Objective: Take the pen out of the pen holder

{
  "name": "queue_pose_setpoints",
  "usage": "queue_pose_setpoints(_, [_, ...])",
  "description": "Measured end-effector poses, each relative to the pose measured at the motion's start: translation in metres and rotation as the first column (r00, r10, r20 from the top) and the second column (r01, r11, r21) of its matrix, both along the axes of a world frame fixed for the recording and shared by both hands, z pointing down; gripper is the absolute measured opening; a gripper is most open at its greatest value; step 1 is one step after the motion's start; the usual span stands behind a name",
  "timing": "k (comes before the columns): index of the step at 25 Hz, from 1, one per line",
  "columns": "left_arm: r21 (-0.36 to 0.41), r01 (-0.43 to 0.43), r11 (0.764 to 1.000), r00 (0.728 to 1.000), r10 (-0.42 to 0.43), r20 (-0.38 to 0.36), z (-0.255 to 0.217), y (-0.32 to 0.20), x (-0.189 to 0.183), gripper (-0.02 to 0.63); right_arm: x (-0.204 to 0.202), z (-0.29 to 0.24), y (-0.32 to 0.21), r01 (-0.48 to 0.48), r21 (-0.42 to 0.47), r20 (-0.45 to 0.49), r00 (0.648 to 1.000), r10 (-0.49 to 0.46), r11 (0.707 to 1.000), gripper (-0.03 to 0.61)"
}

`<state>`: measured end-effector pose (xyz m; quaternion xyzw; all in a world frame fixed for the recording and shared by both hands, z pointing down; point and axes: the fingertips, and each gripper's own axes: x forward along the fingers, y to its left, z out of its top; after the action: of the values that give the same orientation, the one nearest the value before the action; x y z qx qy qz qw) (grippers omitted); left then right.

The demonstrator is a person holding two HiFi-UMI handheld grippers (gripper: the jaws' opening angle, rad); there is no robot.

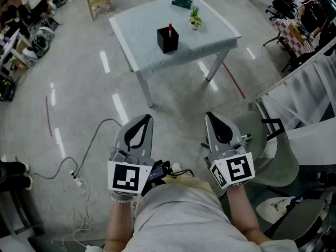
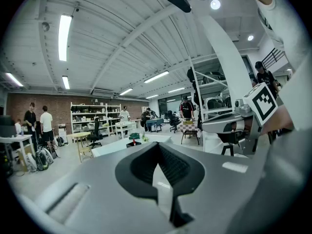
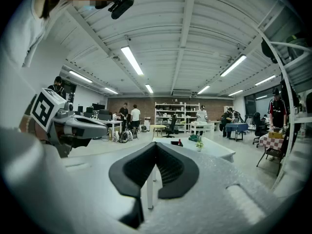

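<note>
We hold left gripper (image 1: 148,118) and right gripper (image 1: 209,115) near body, side by side, jaws pressed together, nothing gripped: likely carry pose before approach. Red-tipped pen (image 1: 170,28) stands upright in black square pen holder (image 1: 167,40) on far pale square table (image 1: 152,56), well apart from us.

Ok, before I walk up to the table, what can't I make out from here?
- Pen: head view shows only its red top; the pen holder hides the rest.
- Pen holder's inside: too small in every view to tell what else it holds.
- Dark green thing on the table's far side: too small to identify.
- Left gripper view: the left gripper itself hides the table's legs.
</note>
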<state>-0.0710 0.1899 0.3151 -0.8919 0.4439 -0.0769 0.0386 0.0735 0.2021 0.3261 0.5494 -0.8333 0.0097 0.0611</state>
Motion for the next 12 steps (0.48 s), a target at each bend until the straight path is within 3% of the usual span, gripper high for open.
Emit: queue_pose_setpoints(12, [0.003, -0.003, 1.0, 1.0, 0.003, -0.002, 0.0, -0.0026, -0.0033, 0.012, -0.0072, 0.0016, -0.0019, 0.01, -0.001, 0.002, 1.0, -0.01, 1.0, 0.002])
